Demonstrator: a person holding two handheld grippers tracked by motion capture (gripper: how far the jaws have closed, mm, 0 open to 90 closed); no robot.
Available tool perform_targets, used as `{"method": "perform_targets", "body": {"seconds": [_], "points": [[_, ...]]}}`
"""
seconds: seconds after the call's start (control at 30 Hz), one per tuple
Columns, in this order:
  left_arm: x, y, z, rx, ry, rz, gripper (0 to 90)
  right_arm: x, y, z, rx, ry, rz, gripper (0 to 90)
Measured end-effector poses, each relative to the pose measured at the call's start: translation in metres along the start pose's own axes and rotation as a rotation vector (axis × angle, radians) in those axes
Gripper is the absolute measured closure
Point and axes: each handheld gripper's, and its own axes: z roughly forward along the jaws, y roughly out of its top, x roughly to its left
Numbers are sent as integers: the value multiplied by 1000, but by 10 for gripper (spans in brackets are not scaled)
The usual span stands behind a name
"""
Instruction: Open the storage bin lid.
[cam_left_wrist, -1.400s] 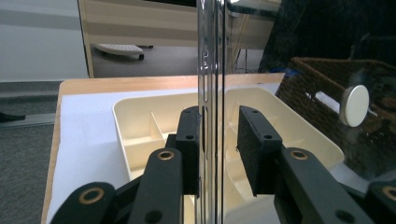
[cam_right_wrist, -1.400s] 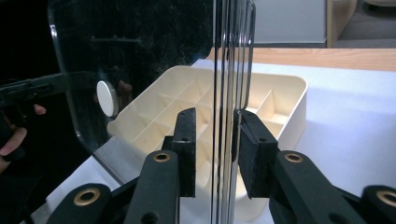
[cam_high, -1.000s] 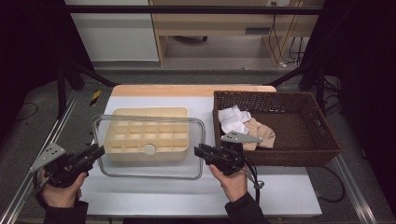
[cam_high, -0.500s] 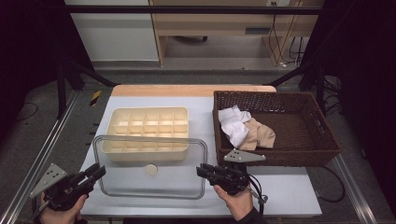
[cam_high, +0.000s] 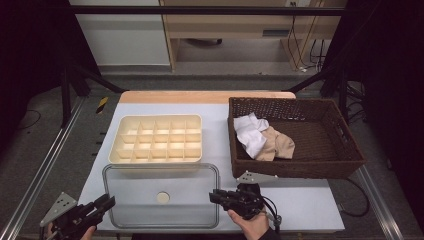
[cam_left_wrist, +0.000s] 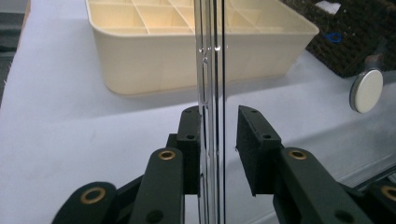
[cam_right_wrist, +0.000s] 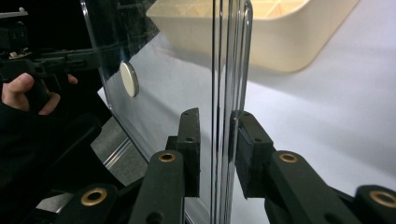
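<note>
The left gripper (cam_high: 102, 204) sits at the near left corner of the table, its jaws set on either side of the left rim of a clear lid (cam_high: 161, 220); in the left gripper view (cam_left_wrist: 217, 140) the left pad lies against the rim while a narrow gap shows between the rim and the right pad, so whether the rim is truly pinched cannot be told. The right gripper (cam_high: 216, 196) is at the near edge of the table, right of the middle, with its jaws astride the lid's right rim; in the right gripper view (cam_right_wrist: 217, 140) the right pad meets the rim and the left pad stands just off it, so a firm clamp cannot be told here either. The clear lid lies flat along the near edge of the table between the two grippers, with a round white knob (cam_high: 162, 197) at its centre. Its far edge lies just beside the near wall of a cream compartment tray (cam_high: 156, 139), which sits open toward the middle of the table, left of centre. A dark wicker basket (cam_high: 300, 167) stands at the right side of the table, reaching toward the far right corner, and holds a white cloth (cam_high: 250, 134) and a beige cloth (cam_high: 277, 145) touching each other in its left half. A strip of bare wood (cam_high: 205, 96) runs along the far edge of the table.
</note>
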Motion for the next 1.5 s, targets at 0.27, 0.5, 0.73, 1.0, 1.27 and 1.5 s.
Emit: {"method": "perform_targets", "body": {"seconds": [0.27, 0.5, 0.73, 1.0, 1.27, 1.5], "points": [[2, -6, 3, 29, -4, -16, 697, -7, -8, 9, 31, -3, 39, 732], [2, -12, 12, 102, 1, -3, 678, -11, -13, 16, 64, -38, 33, 710], [2, -15, 20, 144, 8, 7, 646, -13, -17, 24, 90, -80, 20, 660], [2, -18, 28, 202, 19, 10, 600, -16, -22, 35, 123, -113, 16, 598], [2, -20, 33, 239, 26, 10, 560, -18, -25, 43, 146, -133, 7, 542], [0, -20, 38, 259, 38, 20, 516, -17, -27, 49, 161, -158, -10, 487]]}}
